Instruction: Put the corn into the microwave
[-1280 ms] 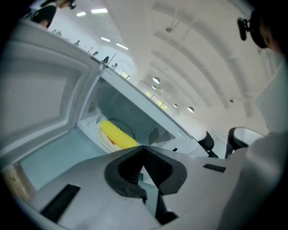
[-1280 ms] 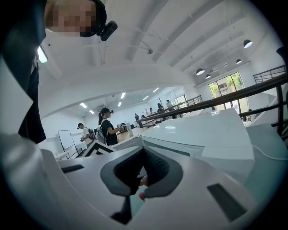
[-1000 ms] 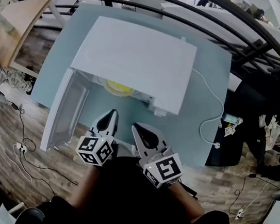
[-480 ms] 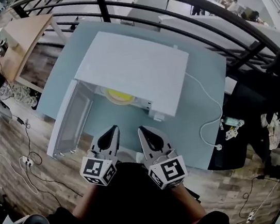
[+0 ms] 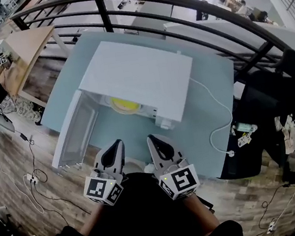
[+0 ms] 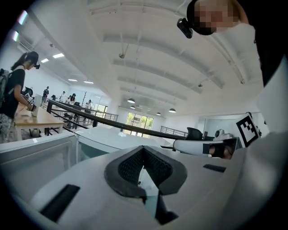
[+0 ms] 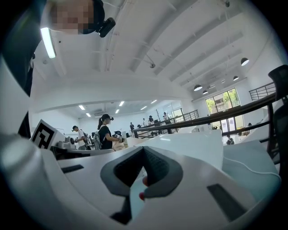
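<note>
pale blue-grey table (image 5: 117,133) (wood floor (image 5: 6,163) around) bears the open microwave (image 5: 135,75).

Pale blue-green rectangular tabletop (image 5: 69,71): one white box-shaped microwave oven (image 5: 136,78), door (image 5: 75,132) swung open leftward; one white power cable (image 5: 229,112) looping across right side.

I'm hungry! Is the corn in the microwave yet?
Nearly done, it seems. Something yellow, likely the corn, sits inside the microwave. Nothing is in hand: the left gripper and the right gripper are both shut and empty, close to the person's body. What may be left: the door stands wide open, so it probably needs closing.
</note>
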{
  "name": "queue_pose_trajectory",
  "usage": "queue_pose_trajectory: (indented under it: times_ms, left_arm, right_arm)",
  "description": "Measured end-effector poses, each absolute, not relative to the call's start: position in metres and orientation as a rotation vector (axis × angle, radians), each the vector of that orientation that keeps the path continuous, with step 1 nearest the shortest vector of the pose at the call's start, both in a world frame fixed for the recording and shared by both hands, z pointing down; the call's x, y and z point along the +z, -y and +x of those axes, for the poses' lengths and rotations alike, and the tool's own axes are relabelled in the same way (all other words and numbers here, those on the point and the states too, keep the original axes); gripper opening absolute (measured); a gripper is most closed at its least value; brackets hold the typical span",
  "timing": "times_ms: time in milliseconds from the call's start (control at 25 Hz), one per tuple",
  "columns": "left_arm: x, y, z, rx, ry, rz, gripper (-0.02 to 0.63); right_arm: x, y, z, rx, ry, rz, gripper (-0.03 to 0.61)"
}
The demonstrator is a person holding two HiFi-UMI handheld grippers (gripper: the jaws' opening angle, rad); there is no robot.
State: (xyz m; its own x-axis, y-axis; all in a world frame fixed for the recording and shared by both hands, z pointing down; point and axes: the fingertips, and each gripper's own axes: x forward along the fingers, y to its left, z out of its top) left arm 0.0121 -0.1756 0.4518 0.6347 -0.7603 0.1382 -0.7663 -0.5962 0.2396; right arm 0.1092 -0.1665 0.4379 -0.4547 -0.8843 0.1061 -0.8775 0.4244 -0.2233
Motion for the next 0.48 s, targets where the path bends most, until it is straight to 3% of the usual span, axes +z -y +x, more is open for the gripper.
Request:
queue_pose_trajectory:
  times_ms: [480]
  left_arm:
    - [0.4515, 0.1694, 0.0092, -0.003, 1.236, 2.567, 0.003]
  right_arm:
    - [0.4338, 0.1574, 0.0989, -0.347, -2.642, -1.59, 0.008]
